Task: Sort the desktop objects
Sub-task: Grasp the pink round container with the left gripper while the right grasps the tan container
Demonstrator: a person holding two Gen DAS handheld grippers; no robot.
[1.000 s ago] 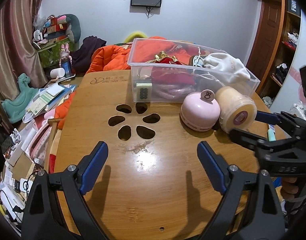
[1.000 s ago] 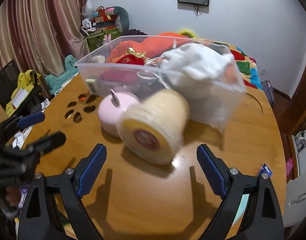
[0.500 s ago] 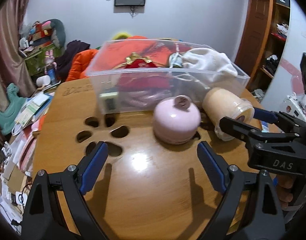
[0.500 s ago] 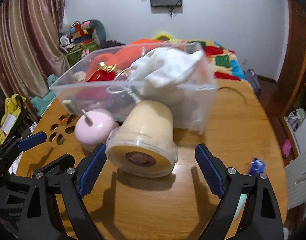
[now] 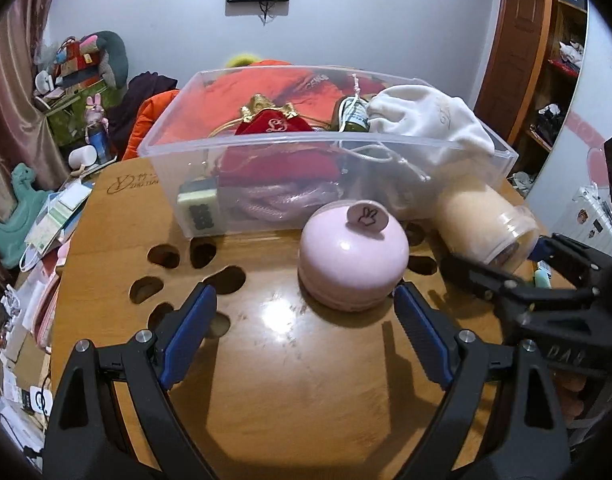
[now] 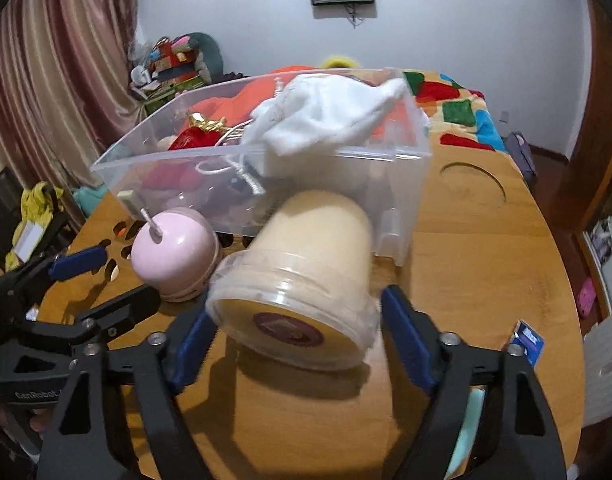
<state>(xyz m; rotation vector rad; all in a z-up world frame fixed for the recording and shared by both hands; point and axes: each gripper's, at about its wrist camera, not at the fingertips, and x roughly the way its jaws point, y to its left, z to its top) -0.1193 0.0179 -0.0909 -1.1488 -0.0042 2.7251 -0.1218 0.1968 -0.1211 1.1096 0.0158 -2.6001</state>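
While the right tongs [image 6: 295, 344] are closing around the cream jar [image 6: 306, 276], which lies on its side on the desk [image 6: 478, 240] just in front of the clear bin [image 6: 265, 156], the closure should be judged incomplete: the blue pads [image 6: 404, 332] flank the lid end, and firm contact on both sides cannot be confirmed because the jar is blurred. A grip on the straight wall behind the lid rim is advised, since a round body on its side is likely to roll or slip forward if only the rim is caught. Both pads should be seated squarely before any lift toward the bin.

The left tongs [image 5: 306, 332] stand apart and hold nothing; the pink round case [image 5: 354, 260] sits on the desk just beyond their tips, at centre frame.

From the right wrist view, the jar's labelled lid face, the gap at each pad, and a small blue packet [image 6: 528, 344] at the right desk edge are shown. From the left wrist view, the jar is seen from the side at right of frame, against the bin wall, and the bin contents are shown plainly: a mahjong tile [image 5: 199, 210], a red pouch [image 5: 271, 122] and a white cloth bag [image 5: 430, 120].
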